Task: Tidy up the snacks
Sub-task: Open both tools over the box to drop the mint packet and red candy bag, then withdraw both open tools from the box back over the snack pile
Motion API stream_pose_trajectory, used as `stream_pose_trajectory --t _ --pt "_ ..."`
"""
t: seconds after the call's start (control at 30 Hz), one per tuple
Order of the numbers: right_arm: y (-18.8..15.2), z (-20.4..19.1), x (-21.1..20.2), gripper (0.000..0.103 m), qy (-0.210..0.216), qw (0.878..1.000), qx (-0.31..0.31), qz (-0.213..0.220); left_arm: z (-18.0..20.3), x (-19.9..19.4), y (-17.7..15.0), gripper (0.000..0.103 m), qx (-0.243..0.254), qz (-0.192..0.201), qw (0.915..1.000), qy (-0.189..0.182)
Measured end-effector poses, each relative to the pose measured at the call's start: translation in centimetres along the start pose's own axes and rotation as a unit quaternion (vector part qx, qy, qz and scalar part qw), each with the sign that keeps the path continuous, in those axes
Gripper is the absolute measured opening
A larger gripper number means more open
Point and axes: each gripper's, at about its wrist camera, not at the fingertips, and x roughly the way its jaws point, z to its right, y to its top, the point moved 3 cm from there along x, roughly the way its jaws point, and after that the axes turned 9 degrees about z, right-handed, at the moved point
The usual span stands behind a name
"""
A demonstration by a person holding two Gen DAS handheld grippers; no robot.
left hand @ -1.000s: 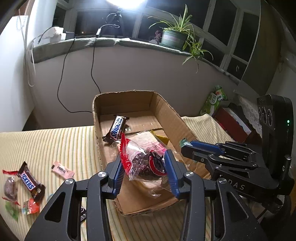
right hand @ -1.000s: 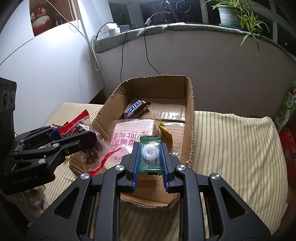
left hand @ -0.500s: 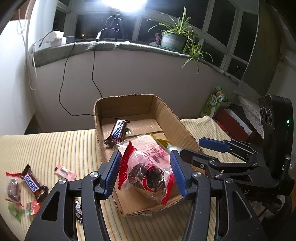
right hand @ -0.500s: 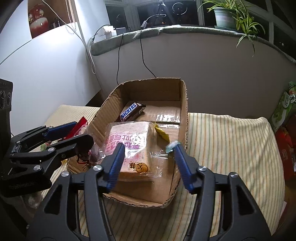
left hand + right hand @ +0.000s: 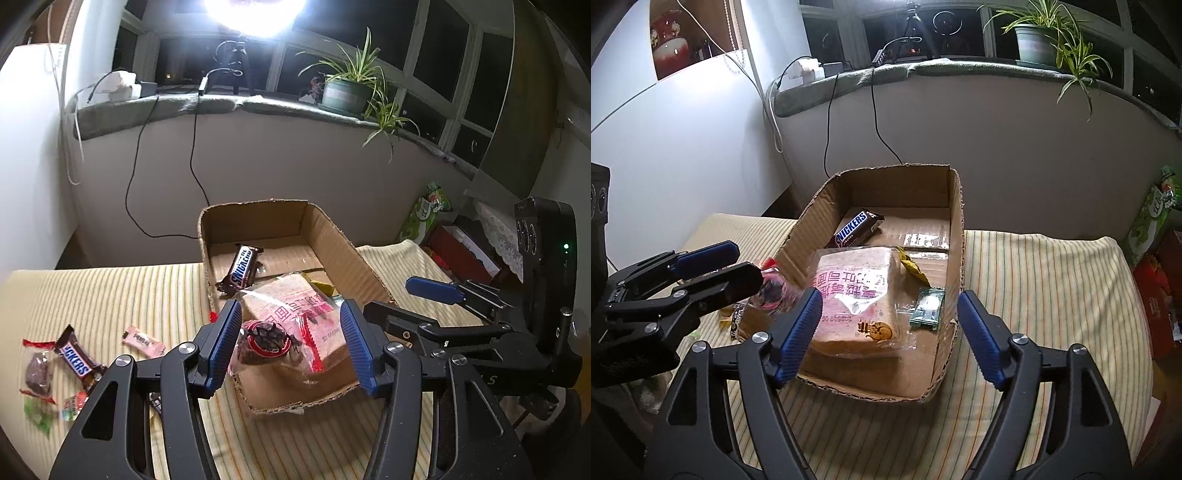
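Observation:
An open cardboard box stands on the striped cloth. Inside lie a Snickers bar, a wrapped bread slice, a yellow wrapper and a small green candy packet. My left gripper is open; a clear bag of dark snack with red trim lies between its pads on the box's near end. My right gripper is open and empty above the box's near edge, the green packet lying just beyond it.
Loose snacks lie on the cloth at the left: a small Snickers, a pink candy, a dark wrapped sweet and green and red sweets. A green bag and red boxes stand at the right. A wall and sill rise behind.
Both grippers opened and pulled back. The left let go of the red-trimmed bag, which now rests in the box. The right let go of the green packet, which lies in the box.

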Motion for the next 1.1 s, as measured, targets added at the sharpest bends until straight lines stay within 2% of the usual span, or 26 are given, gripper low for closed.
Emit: stream_pose_trajectory --t 0.33,0.7,0.9,1.1 --pt "0.0 -1.8 -1.4 0.08 0.003 1.0 -0.007 0.007 -0.9 -2.4 -0.1 0.055 -0.008 0.017 0.9998 0.006" --pt "-0.2 -5.2 -1.9 0.08 0.027 0.999 -0.024 0.007 -3.1 -4.9 -0.6 0.055 -0.022 0.029 0.9991 0.023" --pt "-0.7 -7.7 -2.0 0.08 0.052 0.998 -0.034 0.003 -6.3 -6.9 -1.4 0.055 -0.037 0.035 0.9974 0.051" --pt "-1.7 -11.1 -1.7 0.08 0.084 0.994 -0.065 -0.007 -11.7 -10.0 -3.1 0.055 -0.068 0.037 0.9916 0.103"
